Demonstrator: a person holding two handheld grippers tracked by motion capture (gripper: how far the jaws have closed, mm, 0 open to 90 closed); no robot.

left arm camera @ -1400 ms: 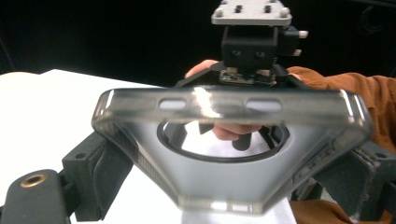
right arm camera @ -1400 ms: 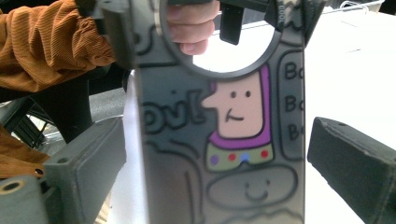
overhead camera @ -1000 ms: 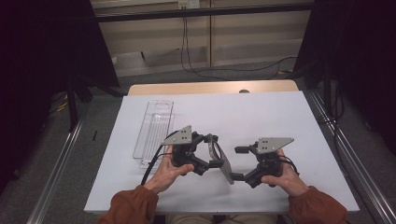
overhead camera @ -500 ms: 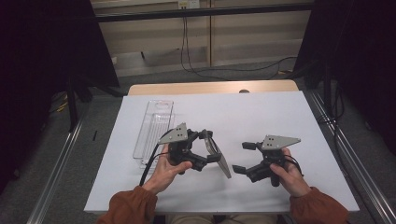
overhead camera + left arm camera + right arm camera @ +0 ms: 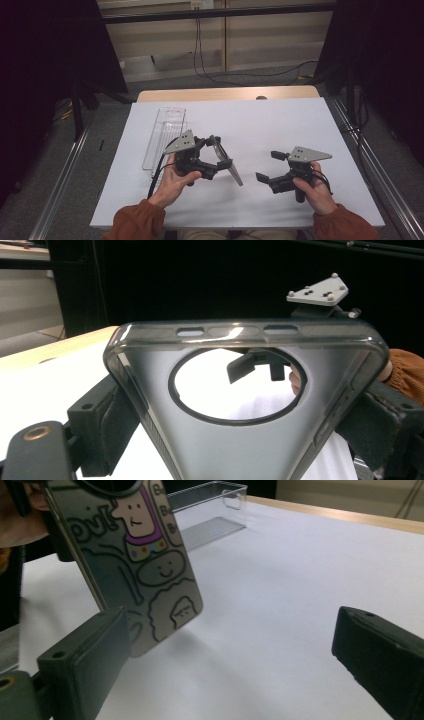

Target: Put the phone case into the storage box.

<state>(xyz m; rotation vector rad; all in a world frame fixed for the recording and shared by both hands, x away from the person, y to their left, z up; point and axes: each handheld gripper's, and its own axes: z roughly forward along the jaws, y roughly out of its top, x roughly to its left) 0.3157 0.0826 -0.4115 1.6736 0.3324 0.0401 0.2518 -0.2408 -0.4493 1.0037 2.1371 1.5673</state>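
Phone case [image 5: 226,162] sitting clamped between jaws of left gripper [image 5: 218,156], held off white table [image 5: 280,125], tilted, near table middle. Gripping case by its side edges in left gripper view [image 5: 245,440], round camera cutout facing up. Right gripper [image 5: 267,167] hovering just beside case, jaws spread wide, grasping nothing. Cartoon drawings showing on case back [image 5: 145,570]. Clear plastic tray [image 5: 162,135] lying at left, apart from both.

White-topped table [image 5: 280,125] on grey floor [image 5: 65,165], dark curtains [image 5: 45,45], pale back wall [image 5: 260,40].
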